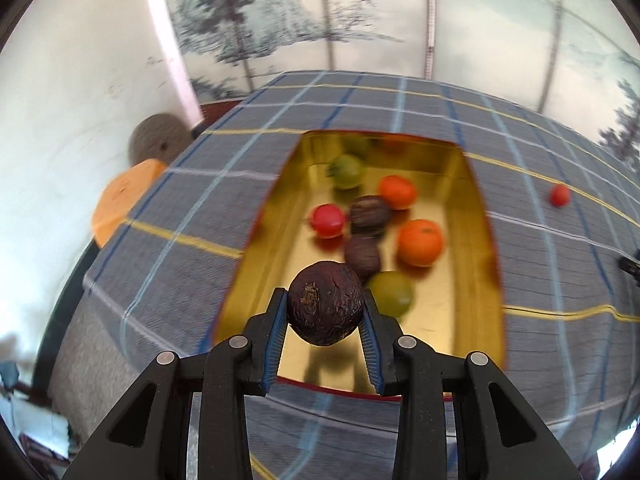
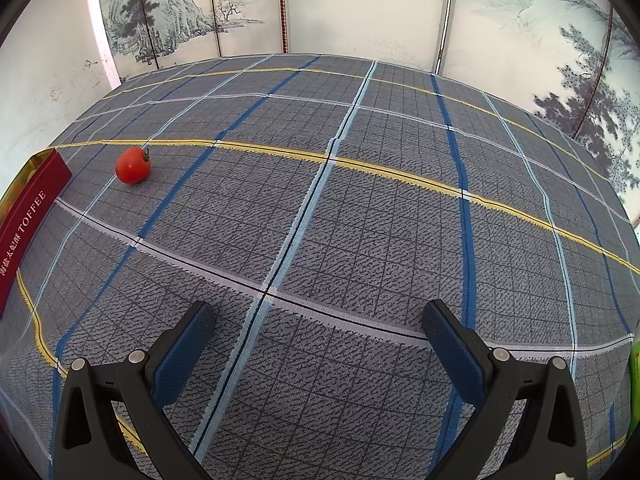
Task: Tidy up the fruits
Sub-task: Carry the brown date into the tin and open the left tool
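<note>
My left gripper [image 1: 325, 312] is shut on a dark brown wrinkled passion fruit [image 1: 325, 303] and holds it above the near end of a gold-lined tin box [image 1: 474, 280]. In the box lie two green fruits [image 1: 347, 170], two oranges [image 1: 420, 242], a red fruit [image 1: 327, 221] and two more dark fruits [image 1: 362, 257]. A red tomato-like fruit [image 1: 559, 195] lies on the cloth right of the box; it also shows in the right wrist view [image 2: 133, 165]. My right gripper [image 2: 320, 332] is open and empty above the cloth.
The table carries a grey plaid cloth [image 2: 360, 220]. The box's red outer wall [image 2: 28, 220] reads TOFFEE at the left edge. An orange stool [image 1: 124, 200] and a grey one [image 1: 158, 138] stand left of the table. A painted folding screen [image 2: 360, 8] stands behind. A green object [image 2: 634, 384] shows at the right edge.
</note>
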Motion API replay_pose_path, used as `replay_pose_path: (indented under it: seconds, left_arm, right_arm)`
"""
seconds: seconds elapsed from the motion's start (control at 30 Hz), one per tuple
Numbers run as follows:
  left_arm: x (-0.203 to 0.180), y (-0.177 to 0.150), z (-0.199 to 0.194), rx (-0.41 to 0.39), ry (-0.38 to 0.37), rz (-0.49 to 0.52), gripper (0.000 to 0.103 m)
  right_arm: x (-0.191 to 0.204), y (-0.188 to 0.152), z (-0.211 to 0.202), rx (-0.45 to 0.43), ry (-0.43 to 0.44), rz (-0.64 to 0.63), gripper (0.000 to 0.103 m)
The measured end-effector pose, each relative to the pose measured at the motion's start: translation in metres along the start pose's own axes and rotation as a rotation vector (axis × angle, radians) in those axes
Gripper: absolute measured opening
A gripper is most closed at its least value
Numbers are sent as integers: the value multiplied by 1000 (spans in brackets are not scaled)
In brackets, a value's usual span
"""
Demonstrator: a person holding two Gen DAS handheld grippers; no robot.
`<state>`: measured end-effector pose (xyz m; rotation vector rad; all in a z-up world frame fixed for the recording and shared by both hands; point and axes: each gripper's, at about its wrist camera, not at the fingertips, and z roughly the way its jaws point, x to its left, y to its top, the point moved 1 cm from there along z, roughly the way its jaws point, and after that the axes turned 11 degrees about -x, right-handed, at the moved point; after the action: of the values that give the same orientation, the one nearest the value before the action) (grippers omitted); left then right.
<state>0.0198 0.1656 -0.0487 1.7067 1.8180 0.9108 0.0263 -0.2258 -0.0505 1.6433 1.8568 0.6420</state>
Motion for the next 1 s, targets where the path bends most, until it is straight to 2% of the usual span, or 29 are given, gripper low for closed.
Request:
replay_pose_path:
  seconds: [0.27, 0.4, 0.6, 1.0]
  left_arm:
    - [5, -6, 14, 22, 3, -16, 36]
    - [1, -9, 18, 56, -51, -52, 36]
    - [-22, -5, 18, 51, -135, -41, 36]
    - [-53, 7, 21, 14, -212, 15, 37]
  right_arm:
    - [0, 0, 0, 0, 0, 0, 103]
    - [0, 0, 0, 0, 0, 0, 103]
    - [0, 0, 0, 0, 0, 0, 103]
    - [0, 0, 0, 0, 0, 0, 103]
